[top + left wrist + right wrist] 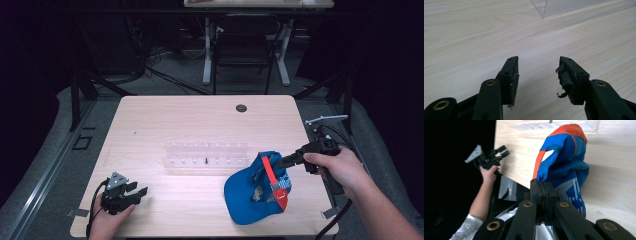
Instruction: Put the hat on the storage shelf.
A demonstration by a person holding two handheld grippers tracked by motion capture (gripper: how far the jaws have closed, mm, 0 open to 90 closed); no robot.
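A blue cap with red-orange trim lies at the table's front right, its back lifted. My right gripper is shut on the blue cap's rear edge; the right gripper view shows the cap hanging from the closed jaws. My left gripper rests low at the front left, open, with nothing between its jaws. In the left gripper view, the left gripper has bare wood between its fingers, and the right-hand pad looks worn and torn.
A clear plastic rack with small pegs stands in the middle of the wooden table; its corner shows ahead of the left gripper. A dark round grommet sits near the far edge. A chair and desk legs stand beyond.
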